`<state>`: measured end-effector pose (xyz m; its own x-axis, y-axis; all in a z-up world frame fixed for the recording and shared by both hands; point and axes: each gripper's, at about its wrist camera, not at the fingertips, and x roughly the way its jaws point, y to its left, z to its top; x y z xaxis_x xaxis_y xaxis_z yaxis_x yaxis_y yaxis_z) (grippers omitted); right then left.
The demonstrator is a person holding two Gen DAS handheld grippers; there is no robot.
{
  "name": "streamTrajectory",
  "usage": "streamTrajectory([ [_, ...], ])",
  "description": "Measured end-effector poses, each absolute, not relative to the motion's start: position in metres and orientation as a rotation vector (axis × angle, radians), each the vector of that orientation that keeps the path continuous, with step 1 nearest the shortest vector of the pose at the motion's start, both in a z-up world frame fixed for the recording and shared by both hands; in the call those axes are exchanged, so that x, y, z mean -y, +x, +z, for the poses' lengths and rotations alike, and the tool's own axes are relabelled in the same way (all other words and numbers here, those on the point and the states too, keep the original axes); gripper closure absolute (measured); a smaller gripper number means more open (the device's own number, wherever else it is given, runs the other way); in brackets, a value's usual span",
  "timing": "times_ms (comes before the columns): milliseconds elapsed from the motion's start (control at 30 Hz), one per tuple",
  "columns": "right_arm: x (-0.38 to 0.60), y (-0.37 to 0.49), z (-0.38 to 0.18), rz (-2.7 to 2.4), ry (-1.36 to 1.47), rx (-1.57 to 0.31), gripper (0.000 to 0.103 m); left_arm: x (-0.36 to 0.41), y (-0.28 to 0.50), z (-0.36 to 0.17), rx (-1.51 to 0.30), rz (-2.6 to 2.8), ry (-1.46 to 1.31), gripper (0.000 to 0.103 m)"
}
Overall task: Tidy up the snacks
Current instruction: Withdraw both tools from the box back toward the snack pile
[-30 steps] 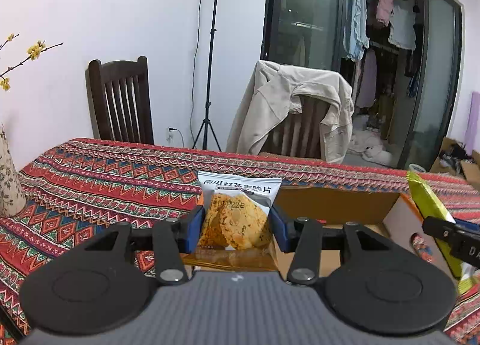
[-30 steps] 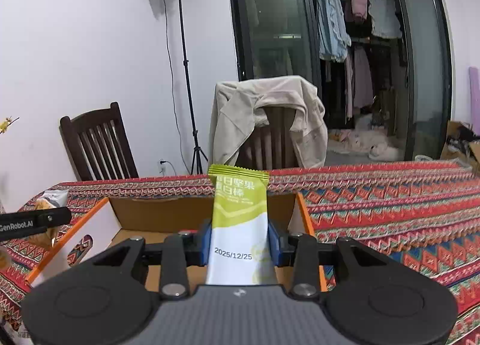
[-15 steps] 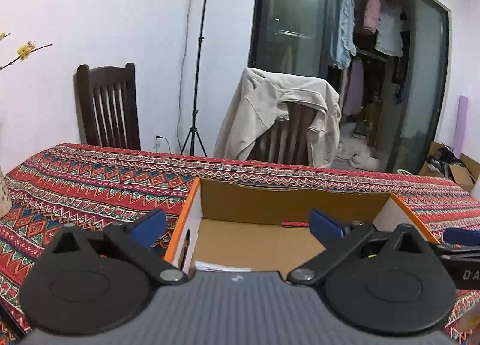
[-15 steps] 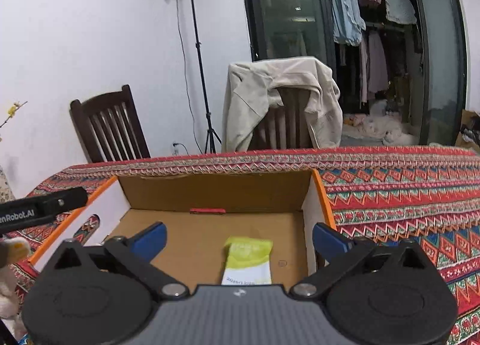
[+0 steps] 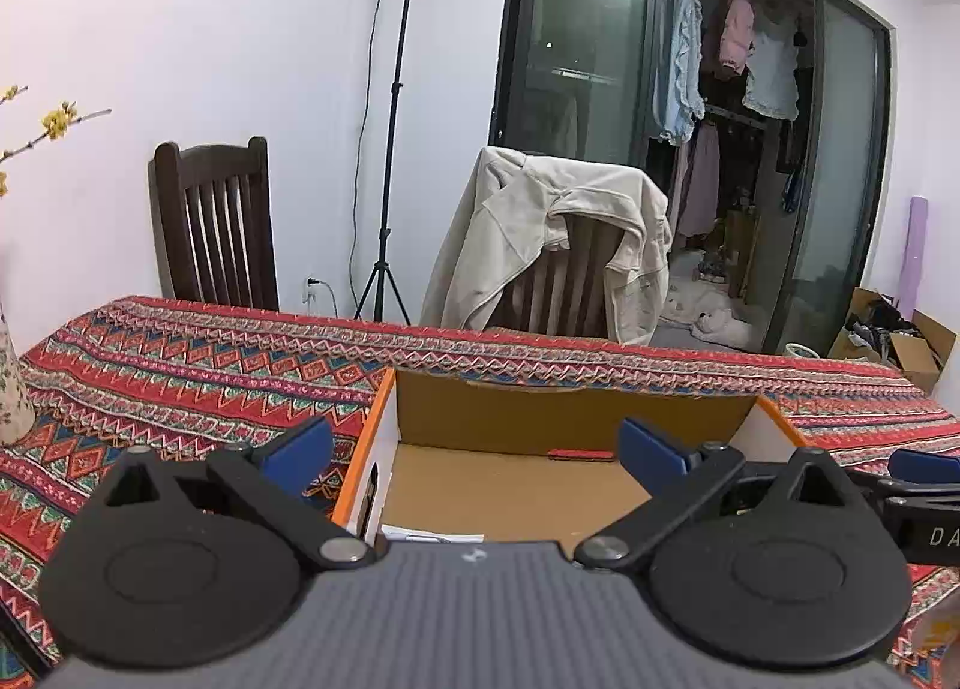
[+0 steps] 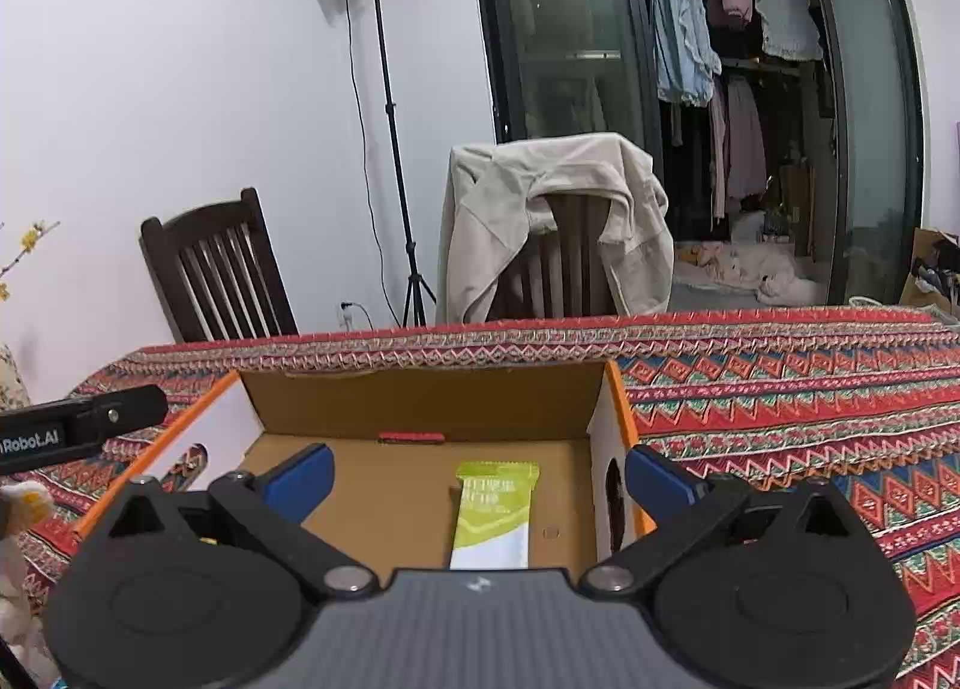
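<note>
An open cardboard box with orange rims stands on the patterned tablecloth. My left gripper is open and empty above the box's near left part. Only the white top edge of the cookie packet shows on the box floor below it. My right gripper is open and empty above the box's right part. The green and white snack bar lies flat on the box floor between its fingers. A red strip lies by the box's far wall.
The tablecloth spreads on both sides of the box. A vase stands at the far left. A dark chair, a chair with a beige jacket and a light stand are behind the table.
Both grippers have opened and dropped their packets into the box: the cookie packet from the left, the green bar from the right. Both have since drawn back a little.
</note>
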<state>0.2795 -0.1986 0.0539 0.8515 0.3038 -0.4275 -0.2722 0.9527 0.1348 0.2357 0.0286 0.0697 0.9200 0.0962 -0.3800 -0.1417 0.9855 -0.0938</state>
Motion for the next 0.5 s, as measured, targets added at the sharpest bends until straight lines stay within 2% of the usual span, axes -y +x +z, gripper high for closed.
streamTrajectory([
  [500, 0.21, 0.204, 0.09, 0.323, 0.008, -0.341, 0.0, -0.022, 0.168, 0.098, -0.319, 0.093, -0.087, 0.0],
])
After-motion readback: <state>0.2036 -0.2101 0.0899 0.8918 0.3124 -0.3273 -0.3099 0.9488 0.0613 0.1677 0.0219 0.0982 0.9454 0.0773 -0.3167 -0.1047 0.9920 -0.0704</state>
